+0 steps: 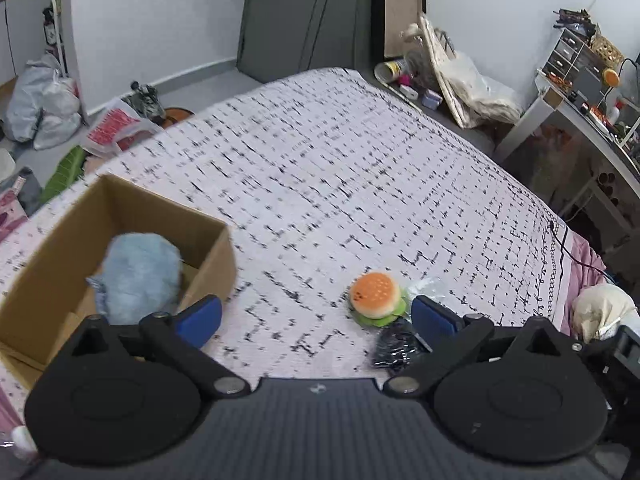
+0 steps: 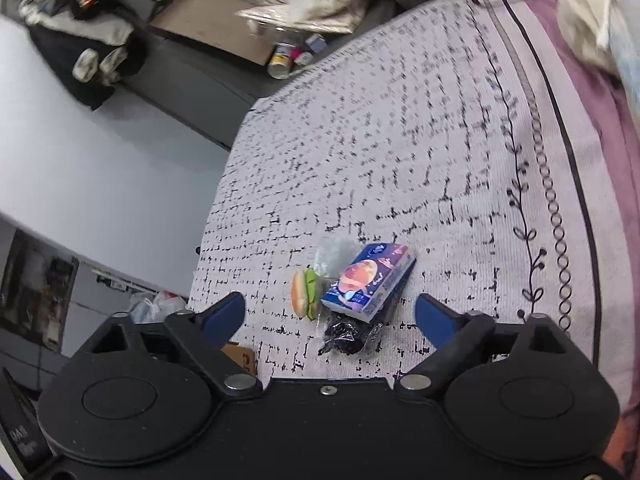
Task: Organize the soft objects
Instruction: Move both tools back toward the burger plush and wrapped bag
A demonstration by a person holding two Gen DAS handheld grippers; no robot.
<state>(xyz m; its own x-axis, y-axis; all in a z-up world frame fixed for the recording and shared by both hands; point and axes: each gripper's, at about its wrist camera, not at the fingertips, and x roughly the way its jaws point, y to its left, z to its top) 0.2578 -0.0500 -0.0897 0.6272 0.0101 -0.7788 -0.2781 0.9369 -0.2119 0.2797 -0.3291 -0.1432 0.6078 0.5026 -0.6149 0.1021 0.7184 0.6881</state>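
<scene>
Two hand-held grippers are seen above a bed covered by a white spread [image 1: 340, 168] printed with broken black lines. The cardboard box [image 1: 208, 276] standing open on that spread is taken as the landmark. Inside the box a pale blue fluffy toy [image 1: 140, 276] is lodged, leaning against the box's near right wall. To the right of the box, well apart from it, a small burger-shaped squishy toy [image 1: 375, 294] is lying on the spread; in the right wrist view it [image 2: 303, 295] is seen from the side, with its green layer showing. Just beyond the burger, on the side away from the box, a blue tissue pack [image 2: 368, 282] with a pink and purple picture is laid, its near end resting on a crinkled dark plastic packet [image 2: 348, 336]. A piece of clear plastic wrap [image 2: 334, 254] is touching both burger and pack.

The left gripper [image 1: 316, 316] is held released, its blue pads spread wide, one pad just in front of the box's near corner and the other beside the burger; nothing is gripped between them. The right gripper [image 2: 330, 314] is likewise unclenched, its blue-tipped fingers [image 2: 434, 318] parted wide, with the burger, the tissue pack and the dark packet framed between them but untouched.
</scene>
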